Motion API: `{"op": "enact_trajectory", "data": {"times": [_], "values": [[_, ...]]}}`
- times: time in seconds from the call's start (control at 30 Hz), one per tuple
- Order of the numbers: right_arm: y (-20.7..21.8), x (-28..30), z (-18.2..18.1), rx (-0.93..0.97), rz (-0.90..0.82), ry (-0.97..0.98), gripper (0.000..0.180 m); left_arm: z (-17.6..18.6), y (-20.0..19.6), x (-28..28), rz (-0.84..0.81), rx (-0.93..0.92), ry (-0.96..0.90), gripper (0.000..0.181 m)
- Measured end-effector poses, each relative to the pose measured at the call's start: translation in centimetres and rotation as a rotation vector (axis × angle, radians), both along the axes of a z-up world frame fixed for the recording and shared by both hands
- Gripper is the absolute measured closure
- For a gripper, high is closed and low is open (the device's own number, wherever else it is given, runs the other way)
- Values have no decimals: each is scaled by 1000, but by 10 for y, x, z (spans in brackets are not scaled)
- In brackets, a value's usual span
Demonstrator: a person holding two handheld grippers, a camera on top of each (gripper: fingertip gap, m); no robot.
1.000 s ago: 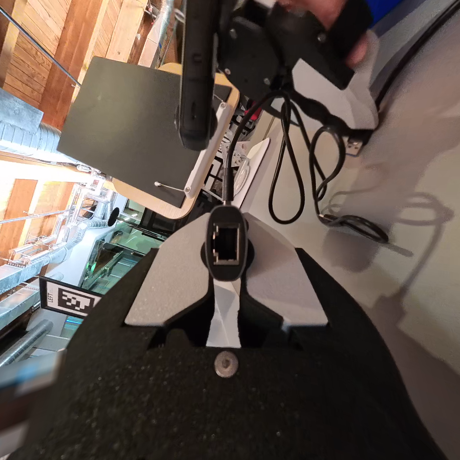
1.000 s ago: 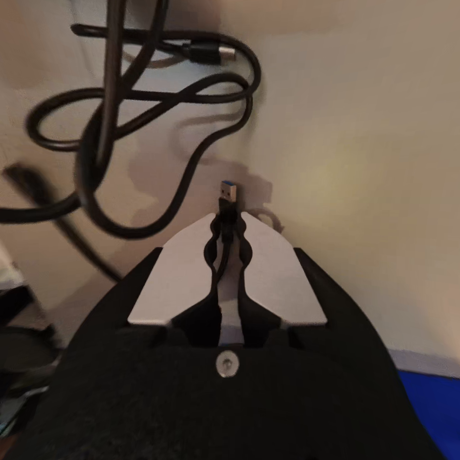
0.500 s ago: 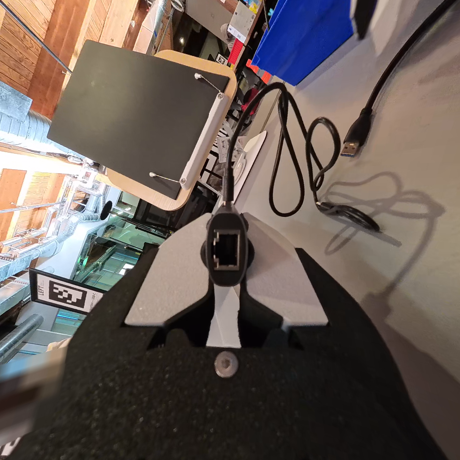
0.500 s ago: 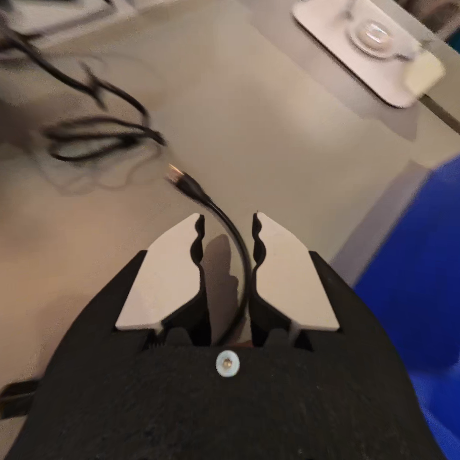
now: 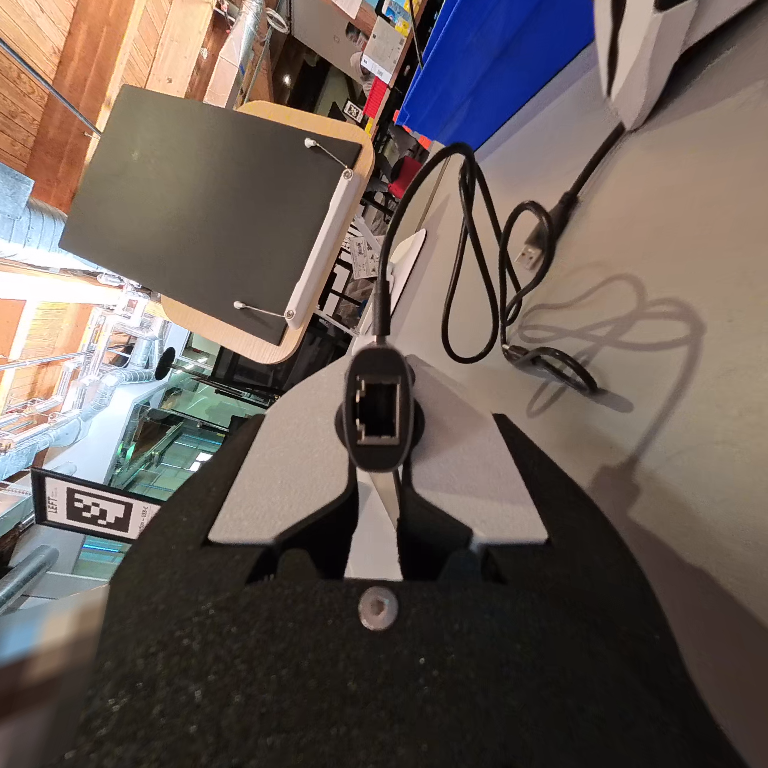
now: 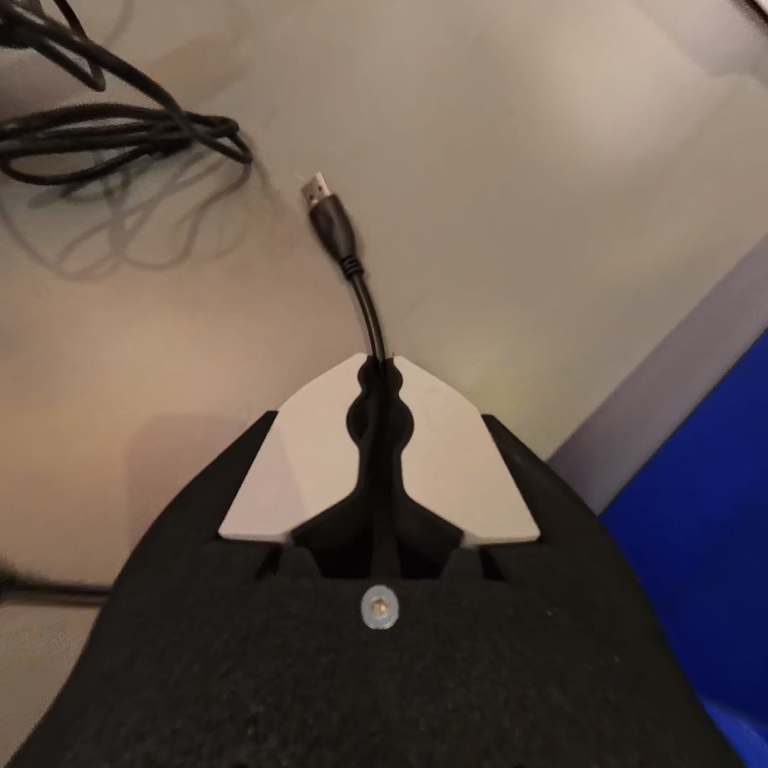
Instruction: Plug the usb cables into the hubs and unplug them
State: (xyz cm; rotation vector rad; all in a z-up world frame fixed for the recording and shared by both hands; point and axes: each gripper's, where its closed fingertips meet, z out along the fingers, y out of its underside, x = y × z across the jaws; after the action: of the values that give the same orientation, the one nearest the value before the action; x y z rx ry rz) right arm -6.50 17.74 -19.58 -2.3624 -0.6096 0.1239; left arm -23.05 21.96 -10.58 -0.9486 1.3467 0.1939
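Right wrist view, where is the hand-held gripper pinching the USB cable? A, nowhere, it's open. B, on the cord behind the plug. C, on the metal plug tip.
B: the right hand-held gripper is shut on the USB cable, the plug sticking out ahead.

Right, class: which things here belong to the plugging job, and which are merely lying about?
Job:
- hub in left gripper
- USB cable in right gripper
- spare cables

Lying about:
- blue bin
- black board
- white pad
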Motion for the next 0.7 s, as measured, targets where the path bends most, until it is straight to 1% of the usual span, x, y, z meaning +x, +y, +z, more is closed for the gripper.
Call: {"op": "enact_trajectory", "data": {"times": [0.07, 0.13, 0.17, 0.23, 0.37, 0.43, 0.5, 0.57, 0.63, 0.7], "values": [[-10, -2, 1, -41, 6, 24, 175, 1, 0, -1, 2, -3, -8, 164], [-22, -13, 12, -87, 30, 147, 176, 1, 1, -1, 4, -11, -18, 164], [-26, -18, 24, -98, 44, 221, 176, 2, 1, -2, 5, -11, -21, 164], [-32, -22, 52, -97, 79, 307, 175, 4, 1, -2, 9, -4, -23, 164], [-40, -19, 100, -132, 163, 342, 175, 8, 1, -3, 21, 11, -30, 164], [-50, -23, 114, -239, 239, 368, 175, 12, 2, -4, 29, 18, -40, 164], [-58, -32, 120, -363, 324, 405, 175, 16, 1, -3, 35, 39, -39, 164], [-62, -40, 119, -478, 372, 419, 175, 16, -2, 0, 27, 70, -20, 164], [-65, -44, 112, -584, 400, 381, 175, 16, -6, 3, 18, 95, 0, 164], [-65, -46, 107, -650, 419, 308, 175, 15, -10, 6, 12, 109, 13, 164]]}}
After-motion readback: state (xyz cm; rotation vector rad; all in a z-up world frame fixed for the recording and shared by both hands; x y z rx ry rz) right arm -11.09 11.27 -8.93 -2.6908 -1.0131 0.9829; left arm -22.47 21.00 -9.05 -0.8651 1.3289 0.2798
